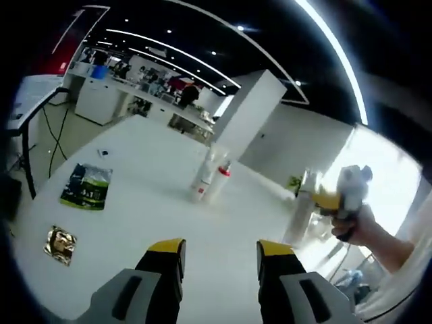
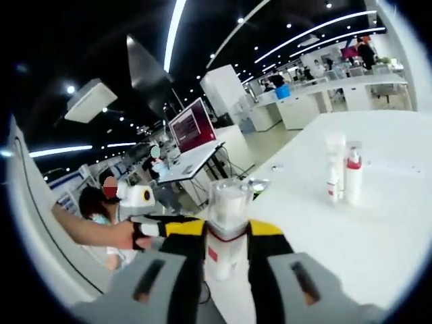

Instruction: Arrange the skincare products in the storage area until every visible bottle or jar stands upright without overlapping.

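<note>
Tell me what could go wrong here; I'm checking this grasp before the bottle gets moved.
1. The right claw grips the clear bottle low on its body; being tall, it may tilt when moved.
2. That bottle stands near the table edge, so a slip could drop it off.
3. Two bottles stand close together; setting another beside them could knock them over.

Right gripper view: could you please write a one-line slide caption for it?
Right gripper shut on a clear-capped bottle above the white table, two upright bottles beyond.

Bottle (image 2: 226, 229) base hidden between jaws
</note>
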The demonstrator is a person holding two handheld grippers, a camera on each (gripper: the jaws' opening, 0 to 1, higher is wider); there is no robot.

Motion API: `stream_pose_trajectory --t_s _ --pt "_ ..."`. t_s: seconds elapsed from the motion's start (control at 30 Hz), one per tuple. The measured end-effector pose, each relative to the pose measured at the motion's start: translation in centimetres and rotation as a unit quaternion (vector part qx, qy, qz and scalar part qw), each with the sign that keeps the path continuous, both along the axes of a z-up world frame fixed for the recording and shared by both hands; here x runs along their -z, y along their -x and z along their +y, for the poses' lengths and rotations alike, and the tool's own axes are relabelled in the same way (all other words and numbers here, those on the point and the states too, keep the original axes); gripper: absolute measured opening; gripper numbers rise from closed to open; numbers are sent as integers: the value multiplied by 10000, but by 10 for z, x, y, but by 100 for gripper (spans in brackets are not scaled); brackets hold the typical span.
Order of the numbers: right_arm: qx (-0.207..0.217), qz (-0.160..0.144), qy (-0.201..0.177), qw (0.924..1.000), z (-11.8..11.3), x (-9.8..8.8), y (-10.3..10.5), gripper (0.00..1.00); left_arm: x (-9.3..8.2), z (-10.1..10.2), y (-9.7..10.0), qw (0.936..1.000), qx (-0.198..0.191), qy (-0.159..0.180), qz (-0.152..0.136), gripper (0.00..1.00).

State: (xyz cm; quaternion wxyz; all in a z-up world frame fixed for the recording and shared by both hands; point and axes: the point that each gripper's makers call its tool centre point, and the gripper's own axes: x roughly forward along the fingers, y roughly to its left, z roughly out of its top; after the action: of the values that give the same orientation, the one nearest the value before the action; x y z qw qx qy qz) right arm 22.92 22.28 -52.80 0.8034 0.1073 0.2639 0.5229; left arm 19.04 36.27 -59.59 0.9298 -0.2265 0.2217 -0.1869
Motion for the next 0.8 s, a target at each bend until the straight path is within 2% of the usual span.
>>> stream_pose_trajectory --t_s 0.07,0.13,0.23,0.37,0.4,0.47,0.53,0.6,0.63,0.73,0.8 --pt "58 -10 42 10000 -2 4 -4 23 3 13 1 9995 -115 -300 -50 44" --pt "90 89 18 9999 -3 7 -8 23 0 32 -3 9980 -573 -257 -116 44" --pt "159 103 33 9998 -4 12 -15 23 -5 44 -9 9949 -915 -325 -290 44" --pt "143 176 70 9997 -1 18 -21 23 -9 56 -14 9909 -1097 -569 -533 45" --pt "129 184 85 9997 0 19 -21 23 -9 58 -14 9905 -1107 -620 -530 45" --pt "93 201 120 9997 1 22 -23 23 -2 65 -14 9883 -1087 -966 -450 47" --pt "86 205 131 9997 2 26 -27 23 10 67 -11 9873 -1043 -1159 -305 47" --pt "72 209 166 9996 1 30 -33 23 20 67 -8 9884 -1236 -881 -58 48" --pt "71 205 192 9996 1 32 -35 23 23 64 -7 9891 -1264 -753 -35 48" --pt "102 245 222 9994 -1 36 -43 23 30 53 -3 9901 -1154 -802 63 47" --pt "134 267 238 9993 -1 38 -45 23 33 55 -1 9888 -1141 -963 28 46"
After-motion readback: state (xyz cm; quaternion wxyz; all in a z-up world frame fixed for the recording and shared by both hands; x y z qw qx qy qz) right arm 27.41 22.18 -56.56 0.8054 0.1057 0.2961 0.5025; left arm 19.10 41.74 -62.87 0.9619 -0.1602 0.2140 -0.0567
